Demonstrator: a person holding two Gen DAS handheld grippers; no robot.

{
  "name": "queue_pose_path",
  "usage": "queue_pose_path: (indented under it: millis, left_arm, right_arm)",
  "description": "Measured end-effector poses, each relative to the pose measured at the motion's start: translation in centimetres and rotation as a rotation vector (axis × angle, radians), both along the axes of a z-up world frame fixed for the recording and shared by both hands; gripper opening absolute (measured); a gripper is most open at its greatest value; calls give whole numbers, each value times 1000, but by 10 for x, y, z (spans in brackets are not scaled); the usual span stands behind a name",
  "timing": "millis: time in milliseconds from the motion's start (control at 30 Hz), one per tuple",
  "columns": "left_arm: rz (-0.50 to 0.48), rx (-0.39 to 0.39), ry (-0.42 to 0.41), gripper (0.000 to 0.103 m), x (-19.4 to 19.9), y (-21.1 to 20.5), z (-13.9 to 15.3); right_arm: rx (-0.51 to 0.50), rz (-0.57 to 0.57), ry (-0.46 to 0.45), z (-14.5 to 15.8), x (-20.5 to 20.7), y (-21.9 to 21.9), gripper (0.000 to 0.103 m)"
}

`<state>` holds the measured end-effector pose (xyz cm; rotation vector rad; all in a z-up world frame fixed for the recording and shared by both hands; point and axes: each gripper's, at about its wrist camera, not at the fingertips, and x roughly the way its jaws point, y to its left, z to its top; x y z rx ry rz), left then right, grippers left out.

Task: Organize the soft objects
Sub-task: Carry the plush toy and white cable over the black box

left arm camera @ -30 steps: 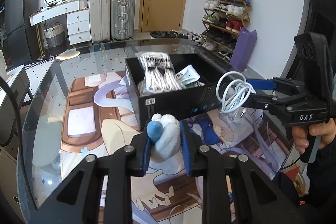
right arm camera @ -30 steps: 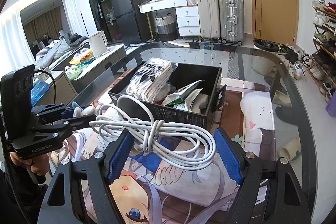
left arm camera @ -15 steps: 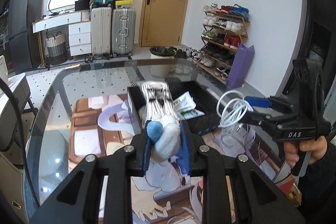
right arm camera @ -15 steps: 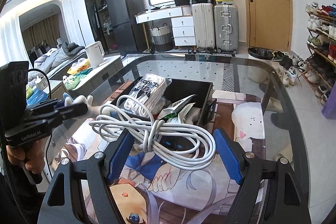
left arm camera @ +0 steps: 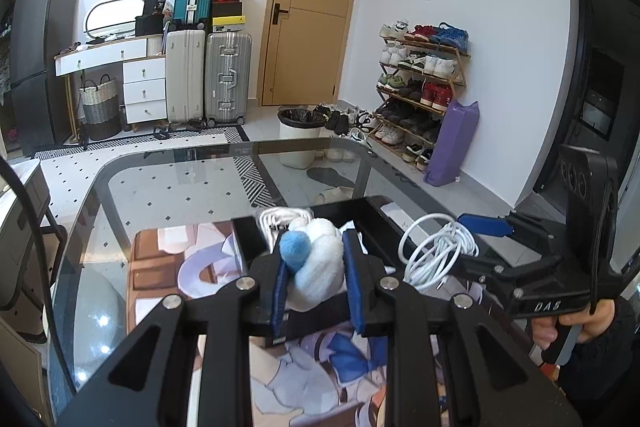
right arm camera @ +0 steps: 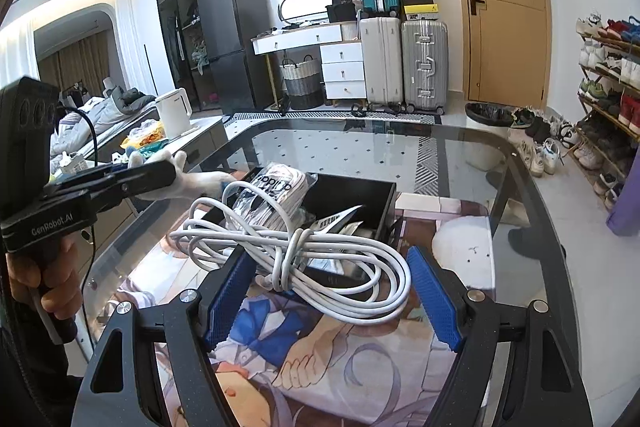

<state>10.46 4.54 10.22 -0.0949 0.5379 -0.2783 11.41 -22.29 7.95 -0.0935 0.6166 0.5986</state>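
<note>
My left gripper (left arm camera: 314, 267) is shut on a white plush toy (left arm camera: 324, 267) with a blue ball on it, held in the air over the near wall of the black box (left arm camera: 340, 203). In the right wrist view the same left gripper (right arm camera: 170, 171) comes in from the left, the plush toy (right arm camera: 200, 183) sticking out past its tips toward the black box (right arm camera: 360, 195). My right gripper (right arm camera: 332, 291) is shut on a coiled white cable (right arm camera: 296, 255), held just short of the box. The left wrist view shows the right gripper (left arm camera: 460, 243) with the cable (left arm camera: 436, 251) at right.
The box holds a pack of white cords (right arm camera: 276, 191) and some packets (right arm camera: 336, 223). It stands on a printed mat (right arm camera: 320, 367) on a glass table (right arm camera: 460, 155). A kettle (right arm camera: 174, 113) stands on a side unit at left. A bin (left arm camera: 300, 135) and shoe rack (left arm camera: 420, 83) lie beyond the table.
My left gripper has risen with the plush toy, from in front of the box wall to above it. The right gripper still holds the cable in about the same place.
</note>
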Motion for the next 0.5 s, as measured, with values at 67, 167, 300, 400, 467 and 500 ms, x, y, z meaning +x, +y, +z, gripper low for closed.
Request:
queue_pose_path:
  millis: [67, 167, 300, 400, 467, 500]
  left_arm:
    - [-1, -7, -1, 23, 3, 1, 0]
    - [-2, -18, 3, 23, 14, 2, 0]
    - [0, -38, 24, 23, 29, 3, -5]
    - [3, -55, 38, 23, 36, 4, -8]
    - [3, -67, 46, 23, 42, 6, -10]
    - [2, -72, 49, 23, 45, 6, -11]
  right_arm:
    - [-1, 2, 0, 0, 4, 2, 79]
    - [-1, 5, -8, -2, 9, 6, 79]
    - [-13, 12, -9, -8, 17, 14, 79]
    - [-37, 14, -17, -9, 20, 20, 79]
    - [-47, 20, -19, -10, 23, 24, 79]
    - [-49, 21, -21, -10, 24, 26, 79]
